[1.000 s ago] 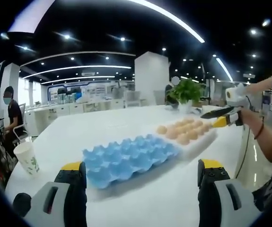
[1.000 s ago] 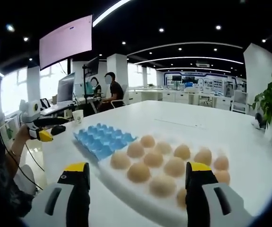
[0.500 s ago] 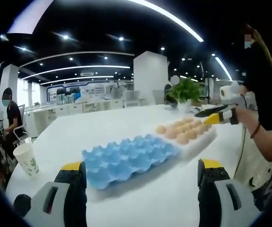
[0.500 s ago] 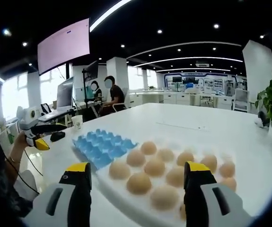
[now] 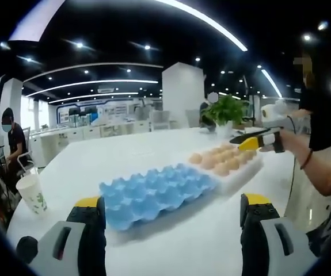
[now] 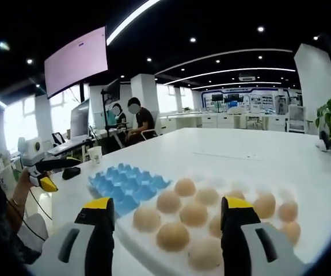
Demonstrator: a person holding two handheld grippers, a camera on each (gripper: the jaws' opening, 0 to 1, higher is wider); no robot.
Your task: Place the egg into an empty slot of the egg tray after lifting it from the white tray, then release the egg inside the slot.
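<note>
While I'm hovering the right gripper [image 6: 164, 230], jaws spread and empty, over eggs [image 6: 172, 236] at lower centre, the left gripper [image 5: 171, 230] is waiting released near the blue tray [image 5: 153, 192]; next I'm closing gently.

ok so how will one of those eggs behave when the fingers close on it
The eggs look smooth and rounded, so one could slip or roll out of a loose grip. Shells are probably fragile, so squeeze gently. The right gripper is open above the white tray, nothing held.
</note>
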